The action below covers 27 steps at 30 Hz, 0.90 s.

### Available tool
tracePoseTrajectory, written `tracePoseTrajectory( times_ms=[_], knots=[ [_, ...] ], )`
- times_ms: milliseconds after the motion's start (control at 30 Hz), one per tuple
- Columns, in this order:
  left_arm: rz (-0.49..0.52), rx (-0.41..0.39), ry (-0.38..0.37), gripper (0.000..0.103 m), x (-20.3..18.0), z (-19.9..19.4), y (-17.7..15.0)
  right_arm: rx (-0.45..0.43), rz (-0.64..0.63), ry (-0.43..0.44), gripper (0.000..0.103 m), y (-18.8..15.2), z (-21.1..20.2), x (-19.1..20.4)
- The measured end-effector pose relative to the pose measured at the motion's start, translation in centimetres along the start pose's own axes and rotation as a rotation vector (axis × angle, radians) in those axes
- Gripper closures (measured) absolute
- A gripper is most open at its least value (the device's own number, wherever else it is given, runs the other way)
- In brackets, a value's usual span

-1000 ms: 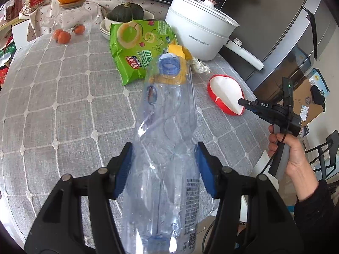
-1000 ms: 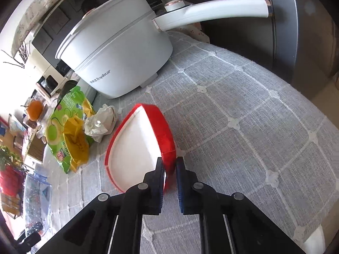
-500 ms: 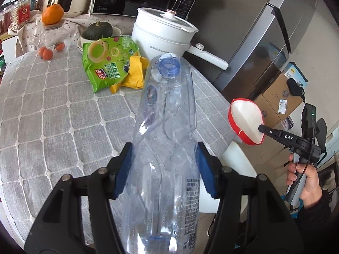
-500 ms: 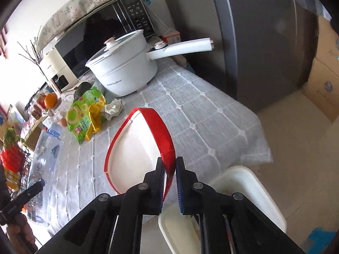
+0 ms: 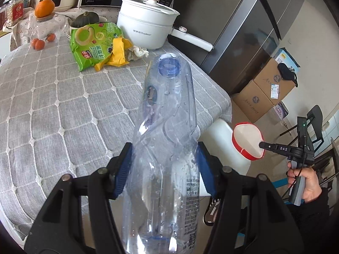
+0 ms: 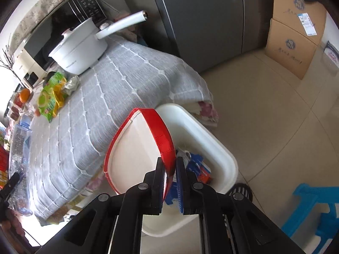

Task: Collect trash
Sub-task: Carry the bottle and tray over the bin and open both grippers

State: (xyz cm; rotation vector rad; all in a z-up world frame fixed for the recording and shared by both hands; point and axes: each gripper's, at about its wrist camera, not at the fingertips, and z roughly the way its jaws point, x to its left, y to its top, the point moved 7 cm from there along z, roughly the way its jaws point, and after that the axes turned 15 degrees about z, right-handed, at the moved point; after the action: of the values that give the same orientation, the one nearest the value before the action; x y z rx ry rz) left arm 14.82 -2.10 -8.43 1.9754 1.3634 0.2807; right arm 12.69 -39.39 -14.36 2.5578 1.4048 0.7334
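Paper bowl (image 6: 135, 148), red outside and white inside, hangs tilted right over the white trash bin (image 6: 211, 139), pinched by its rim in the right hand-held gripper (image 6: 171, 169), whose jaws are nearly together on that thin wall. It looks featherlight and a bit floppy, so a rim pinch is enough; squeeze harder and the wall would likely crease. Bin already holds some blue-and-red packaging, and it stands on the floor just beside the tabletop (image 5: 63, 110) edge. Further from the bin, above the grey cloth, the left hand-held gripper (image 5: 165, 169) clamps a big clear plastic bottle (image 5: 167, 127) at mid-body, neck uncapped and pointing away. Empty but for droplets, it's light, slick and springy; the dented waist is a good place to hold. Farthest from the bin, a green snack bag (image 5: 93, 42), yellow wrapper (image 5: 117, 53) and crumpled tissue (image 5: 137, 53) wait by the white pot (image 5: 146, 27).
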Motion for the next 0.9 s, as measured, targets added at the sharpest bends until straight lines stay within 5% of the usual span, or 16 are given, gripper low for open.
tracePoseTrajectory(
  times_ms=[233,333,400,567,900],
  knots=[
    [0.028,0.039,-0.047,0.042,-2.3,1.8,-0.3,0.065,0.024,-0.020,0.090,-0.5,1.9,-2.2],
    [0.046,0.061,-0.080,0.042,-4.0,2.8,-0.1,0.112,0.042,0.022,0.068,-0.8,1.9,-2.0],
    [0.068,0.077,-0.100,0.042,-5.5,3.6,0.1,0.087,0.047,0.043,0.045,-0.4,1.0,-1.9],
    [0.138,0.131,-0.154,0.042,-9.5,6.5,0.0,0.044,0.064,0.075,0.042,0.5,-0.8,-2.3],
    [0.245,0.240,-0.262,0.042,-16.3,12.3,-0.4,-0.010,0.017,-0.024,0.036,0.9,-1.7,-4.4]
  ],
)
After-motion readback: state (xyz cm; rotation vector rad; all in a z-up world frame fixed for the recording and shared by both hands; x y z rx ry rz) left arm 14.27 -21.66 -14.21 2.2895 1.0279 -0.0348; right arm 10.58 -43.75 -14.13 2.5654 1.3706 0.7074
